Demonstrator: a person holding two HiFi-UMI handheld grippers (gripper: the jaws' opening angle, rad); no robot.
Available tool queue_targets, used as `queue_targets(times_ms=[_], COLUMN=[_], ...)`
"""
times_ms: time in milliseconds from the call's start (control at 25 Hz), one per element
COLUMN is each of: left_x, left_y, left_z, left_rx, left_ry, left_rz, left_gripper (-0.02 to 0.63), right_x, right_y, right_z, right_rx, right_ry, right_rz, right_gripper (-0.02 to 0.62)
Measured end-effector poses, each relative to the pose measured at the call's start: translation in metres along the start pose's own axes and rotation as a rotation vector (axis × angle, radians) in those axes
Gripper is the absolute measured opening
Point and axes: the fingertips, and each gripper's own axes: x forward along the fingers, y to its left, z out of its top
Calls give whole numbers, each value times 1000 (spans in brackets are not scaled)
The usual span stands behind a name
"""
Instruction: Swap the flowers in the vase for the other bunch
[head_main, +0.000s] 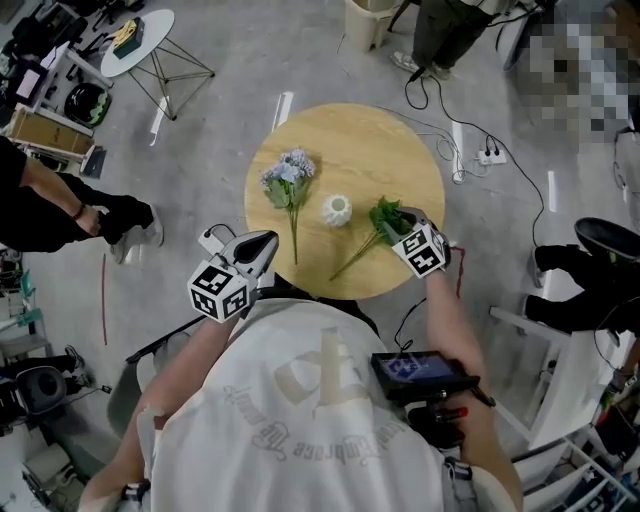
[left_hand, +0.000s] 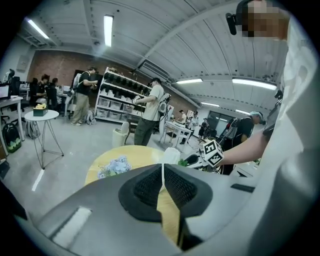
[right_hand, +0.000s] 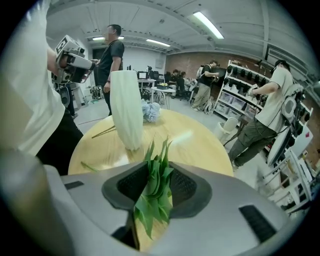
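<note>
A small white vase (head_main: 337, 210) stands empty at the middle of the round wooden table (head_main: 350, 135). A bunch of pale blue flowers (head_main: 288, 178) lies to its left, stems toward me. A green leafy bunch (head_main: 385, 218) lies to its right with its long stem running toward the near edge. My right gripper (head_main: 410, 222) is down at that bunch; in the right gripper view the green leaves (right_hand: 156, 190) sit in the gap between its parted jaws, with the vase (right_hand: 126, 109) just beyond. My left gripper (head_main: 262, 245) hovers shut and empty over the table's near left edge.
Several people stand around the room, and a seated person's legs (head_main: 110, 215) are on the left. A small white side table (head_main: 138, 42) is at the far left, a bin (head_main: 368, 20) behind the table, and cables with a power strip (head_main: 490, 156) on the floor to the right.
</note>
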Motion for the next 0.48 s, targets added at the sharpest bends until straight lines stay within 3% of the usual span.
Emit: queue_targets(times_ms=[320, 480], left_x=[7, 13], left_y=[21, 26], left_z=[10, 14], left_rx=[19, 27], left_ry=[12, 13], left_rz=[-66, -99], left_gripper=[17, 17], right_x=[-17, -31], right_y=[-7, -16], right_z=[10, 21], right_rx=[102, 173], right_ry=[-45, -117], right_rz=[-67, -135], right_gripper=[120, 118])
